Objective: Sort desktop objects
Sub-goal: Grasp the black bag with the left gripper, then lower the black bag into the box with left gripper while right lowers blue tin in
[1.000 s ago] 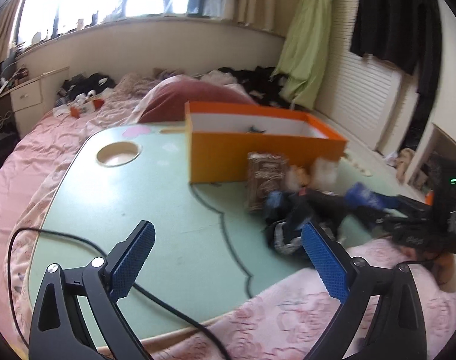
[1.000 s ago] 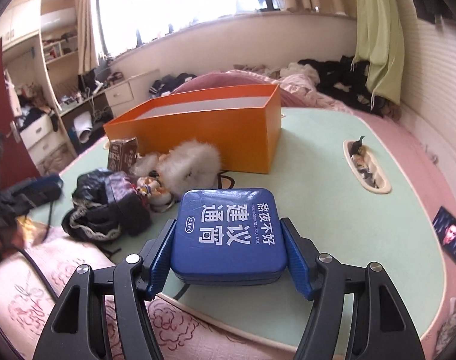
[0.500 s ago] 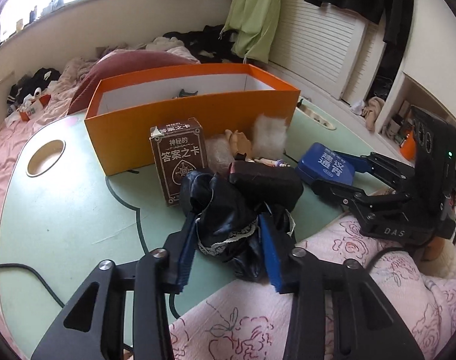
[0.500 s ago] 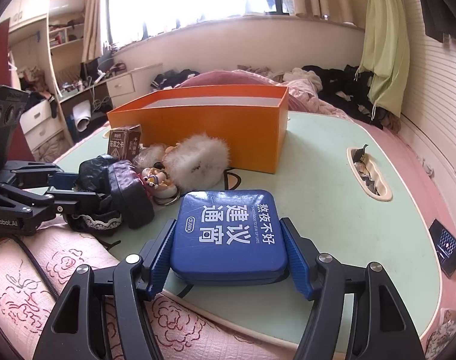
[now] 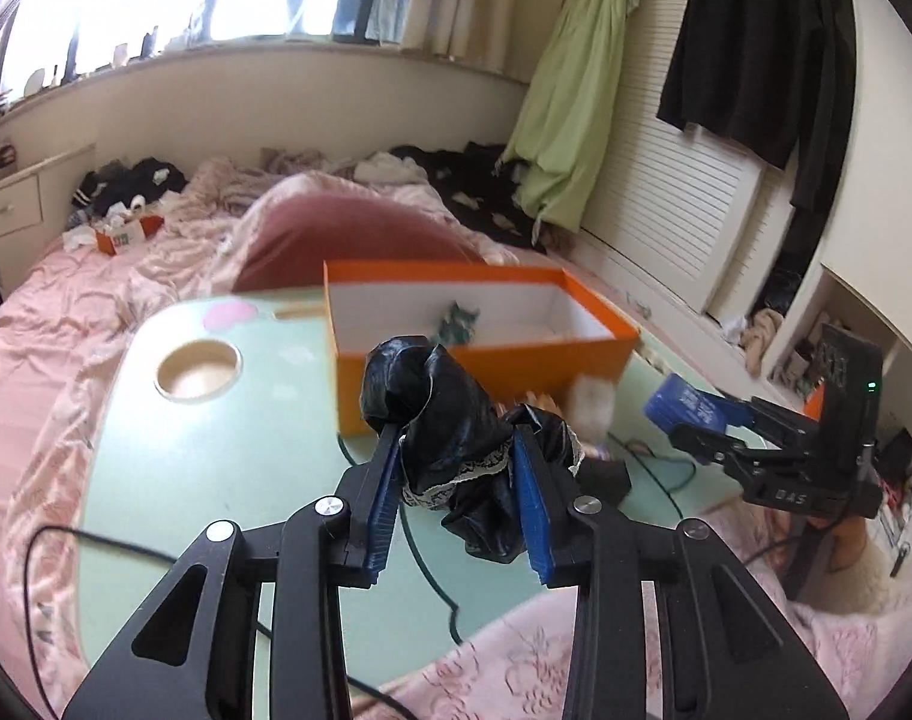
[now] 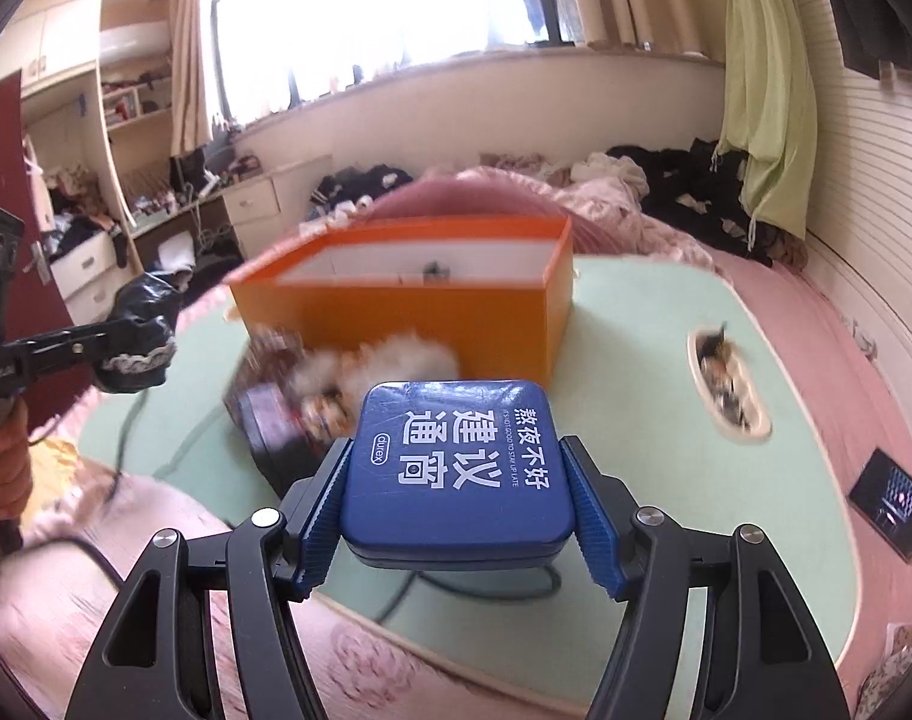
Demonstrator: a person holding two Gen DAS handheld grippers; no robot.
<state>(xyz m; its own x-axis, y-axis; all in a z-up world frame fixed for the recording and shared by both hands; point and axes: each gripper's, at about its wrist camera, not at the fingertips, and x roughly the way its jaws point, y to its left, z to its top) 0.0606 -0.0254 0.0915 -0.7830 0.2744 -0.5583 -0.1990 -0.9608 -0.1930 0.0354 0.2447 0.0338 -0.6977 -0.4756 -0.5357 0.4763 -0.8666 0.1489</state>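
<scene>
My left gripper (image 5: 456, 438) has a crumpled black cloth with lace trim (image 5: 438, 414) between its blue pads, held up above the green table (image 5: 216, 450); its jaws are still closing on it. From the right wrist view the same left gripper (image 6: 126, 342) hangs at the left with the black cloth (image 6: 141, 312). My right gripper (image 6: 456, 456) is shut on a blue tin (image 6: 450, 420) with white lettering, lifted off the table. Just beyond both stands an open orange box (image 5: 486, 369) with one small dark item inside.
A fluffy white toy (image 6: 396, 360), a brown card box (image 6: 270, 354) and a black pouch (image 6: 270, 426) lie in front of the orange box (image 6: 408, 324). The table has a round cup hole (image 5: 198, 369) and an oval recess (image 6: 726, 384). A cable (image 5: 96, 540) crosses it. A phone (image 6: 891, 501) lies on pink bedding.
My left gripper went from wide open to closed around the black cloth and lifted it off the table. The right gripper rose a little, still holding the blue tin.
</scene>
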